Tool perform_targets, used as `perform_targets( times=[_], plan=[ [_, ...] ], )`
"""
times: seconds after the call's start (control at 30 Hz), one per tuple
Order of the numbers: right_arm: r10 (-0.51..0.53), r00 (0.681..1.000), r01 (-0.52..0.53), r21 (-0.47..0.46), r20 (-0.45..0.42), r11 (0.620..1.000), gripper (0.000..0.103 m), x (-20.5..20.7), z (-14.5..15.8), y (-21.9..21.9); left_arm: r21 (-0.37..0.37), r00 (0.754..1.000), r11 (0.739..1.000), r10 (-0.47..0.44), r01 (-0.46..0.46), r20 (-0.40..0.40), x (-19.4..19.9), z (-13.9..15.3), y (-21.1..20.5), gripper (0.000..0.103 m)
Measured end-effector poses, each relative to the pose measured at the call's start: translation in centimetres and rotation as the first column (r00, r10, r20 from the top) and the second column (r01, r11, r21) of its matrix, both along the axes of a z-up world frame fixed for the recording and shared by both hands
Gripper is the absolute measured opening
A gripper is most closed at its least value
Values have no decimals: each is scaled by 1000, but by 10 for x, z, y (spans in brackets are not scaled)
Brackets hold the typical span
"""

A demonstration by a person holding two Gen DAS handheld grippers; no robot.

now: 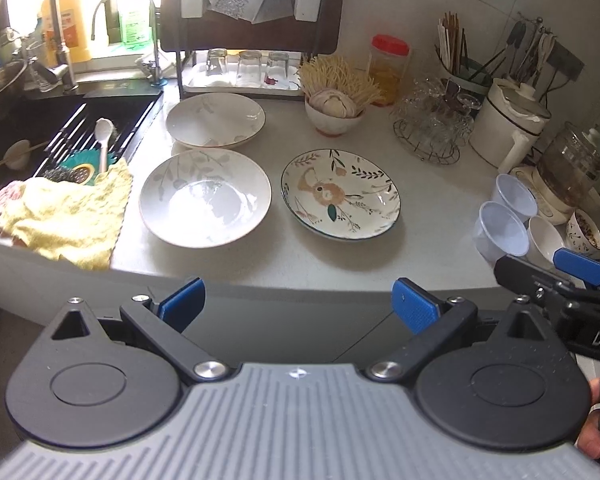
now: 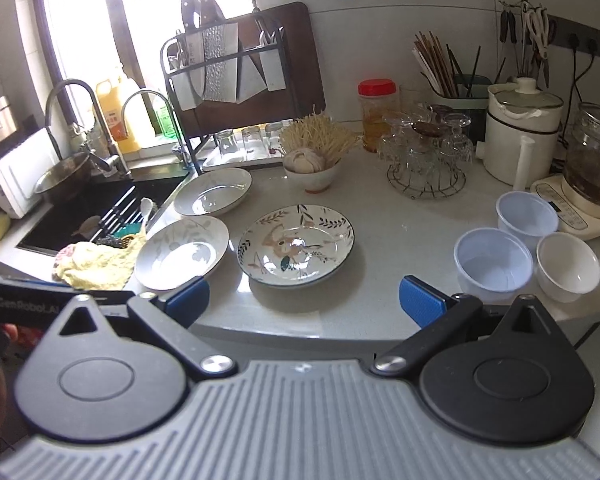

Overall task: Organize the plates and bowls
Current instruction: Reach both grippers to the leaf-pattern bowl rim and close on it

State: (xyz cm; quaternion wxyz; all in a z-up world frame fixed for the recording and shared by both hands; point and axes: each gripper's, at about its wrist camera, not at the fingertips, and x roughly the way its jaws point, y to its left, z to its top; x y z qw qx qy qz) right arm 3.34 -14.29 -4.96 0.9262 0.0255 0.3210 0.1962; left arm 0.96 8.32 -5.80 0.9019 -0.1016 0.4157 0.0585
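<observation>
both grippers hang off the near edge of the pale counter (image 1: pixel 440 208), holding nothing. the left gripper (image 1: pixel 298 306) has its blue pads spread wide apart, and the right gripper (image 2: pixel 304 300) likewise has its fingers well apart, with only air between them.

three plates lie on the counter, none touching another. the near white plate (image 1: pixel 205 197) with a faint grey leaf print sits just right of the yellow cloth (image 1: pixel 70 220) that drapes over the sink's edge. the far white plate (image 1: pixel 215 120) lies behind it, just in front of the drying rack (image 1: pixel 240 76) with upturned glasses. the patterned plate (image 1: pixel 340 194), with a dark rim and a leaf-and-animal print, sits to the right of the near white plate.

well apart, at the right end of the counter, three small bowls cluster close together: two pale blue bowls (image 2: pixel 494 260) (image 2: pixel 527 215) and a white bowl (image 2: pixel 568 262) on the right of them. behind them stand a white kettle (image 2: pixel 520 136) and a wire stand of glassware (image 2: pixel 426 160).
</observation>
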Motion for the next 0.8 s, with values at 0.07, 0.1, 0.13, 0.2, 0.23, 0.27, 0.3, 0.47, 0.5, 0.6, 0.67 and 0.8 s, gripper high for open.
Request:
perform_targets(
  times=[0.07,0.1,0.13,0.2,0.23,0.27,0.3,0.47,0.5,0.6,0.67,0.8],
  plan=[
    [0,1000,0,8,-27,1000,103,8,-2,11,7,1000,1000,-25,25,-2,13,0,10,101],
    [-2,999,3,16,-43,1000,103,12,-3,16,16,999,999,-35,35,-3,20,0,16,101],
    [-7,998,8,19,-56,1000,103,17,-4,21,24,999,999,-43,43,-1,27,0,23,101],
    [-18,998,19,24,-67,1000,103,25,-6,32,19,999,998,-53,53,-2,42,0,40,101],
    [-18,997,20,27,-75,999,103,29,-7,39,14,998,998,-60,60,-4,49,-1,49,101],
    [-16,996,19,30,-82,999,103,33,-9,46,14,998,998,-66,66,-6,57,-2,58,101],
    [-18,996,20,27,-86,999,103,37,-11,53,20,998,997,-68,68,-13,64,-2,66,101],
    [-34,994,36,13,-101,999,103,59,-18,94,17,995,996,-92,92,-33,99,-12,109,101],
    [-43,993,46,22,-110,999,103,65,-20,100,15,995,995,-99,99,-34,105,-14,118,101],
    [-79,991,84,48,-110,995,103,75,-23,118,1,992,993,-115,115,-43,123,-18,142,101],
    [-101,989,107,51,-109,993,103,81,-25,130,-15,993,994,-108,108,-44,134,-20,161,101],
    [-165,974,178,73,-156,981,103,94,-33,150,-48,989,991,-130,127,-68,155,-32,200,101]
  ],
)
